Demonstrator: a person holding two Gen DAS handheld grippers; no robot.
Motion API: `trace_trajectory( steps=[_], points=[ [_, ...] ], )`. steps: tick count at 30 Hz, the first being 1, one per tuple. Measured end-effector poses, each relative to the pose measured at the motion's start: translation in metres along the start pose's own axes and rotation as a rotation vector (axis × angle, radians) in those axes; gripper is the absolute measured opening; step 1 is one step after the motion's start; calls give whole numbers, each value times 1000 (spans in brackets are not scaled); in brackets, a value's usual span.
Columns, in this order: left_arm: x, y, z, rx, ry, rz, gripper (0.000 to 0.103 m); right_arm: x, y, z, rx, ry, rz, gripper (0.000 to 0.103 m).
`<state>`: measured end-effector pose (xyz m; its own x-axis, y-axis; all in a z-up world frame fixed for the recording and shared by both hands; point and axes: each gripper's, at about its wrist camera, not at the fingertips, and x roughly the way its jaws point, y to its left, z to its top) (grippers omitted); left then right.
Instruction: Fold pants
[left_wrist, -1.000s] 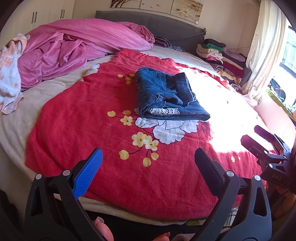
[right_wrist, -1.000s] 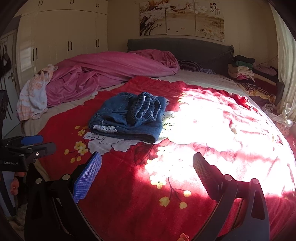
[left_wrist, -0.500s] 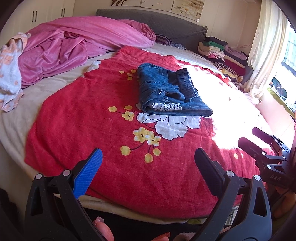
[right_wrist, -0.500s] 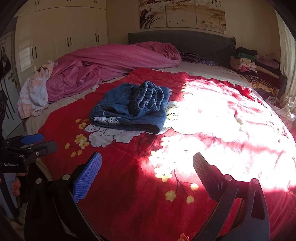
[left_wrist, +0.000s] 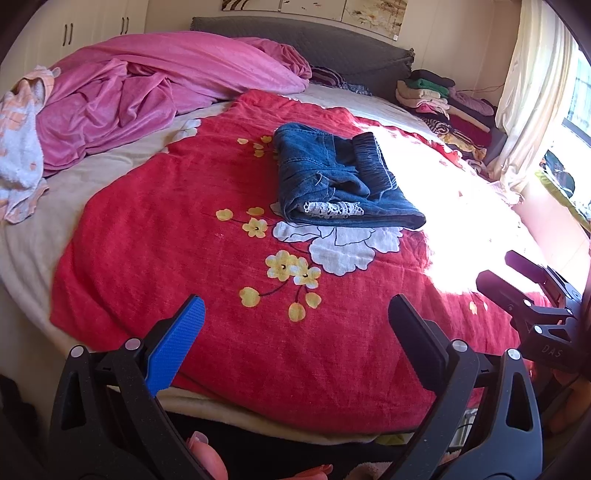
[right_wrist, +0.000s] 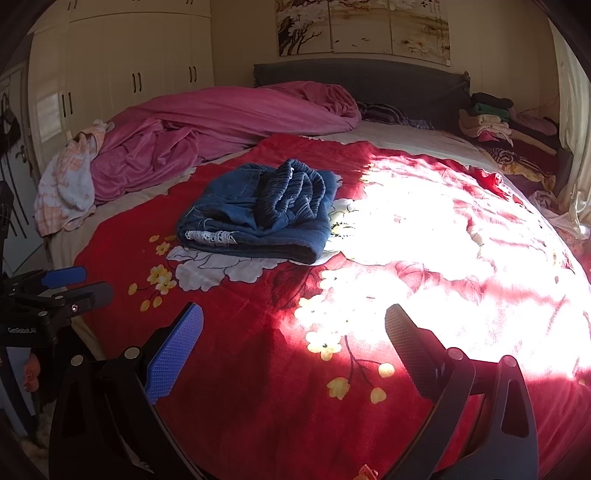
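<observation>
Blue denim pants (left_wrist: 340, 181) lie folded in a compact stack on the red flowered blanket (left_wrist: 184, 236), with a white lace hem showing at the near edge. They also show in the right wrist view (right_wrist: 262, 210). My left gripper (left_wrist: 295, 332) is open and empty, held above the near edge of the bed, well short of the pants. My right gripper (right_wrist: 293, 339) is open and empty over the blanket, to the right of the pants. Each gripper shows at the edge of the other's view.
A pink duvet (left_wrist: 147, 85) is heaped at the far left with a pale towel (left_wrist: 18, 140) beside it. Stacked folded clothes (left_wrist: 443, 99) sit at the far right by the grey headboard (left_wrist: 314, 37). A curtain (left_wrist: 532, 92) hangs right. Strong sunlight covers the blanket's right half.
Both grippers have tilted slightly, so the bed and pants sit a little differently in view. The pants have not moved. Both grippers stay open.
</observation>
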<state>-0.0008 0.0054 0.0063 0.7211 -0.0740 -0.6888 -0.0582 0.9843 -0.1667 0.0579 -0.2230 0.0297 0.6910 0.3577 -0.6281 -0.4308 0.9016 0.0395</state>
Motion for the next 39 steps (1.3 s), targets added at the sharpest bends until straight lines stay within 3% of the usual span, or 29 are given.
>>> trace_trajectory(
  steps=[39],
  points=[
    [3,-3,-1,7,18,8,93,0,1,-1,1,4,-3,98]
  ],
)
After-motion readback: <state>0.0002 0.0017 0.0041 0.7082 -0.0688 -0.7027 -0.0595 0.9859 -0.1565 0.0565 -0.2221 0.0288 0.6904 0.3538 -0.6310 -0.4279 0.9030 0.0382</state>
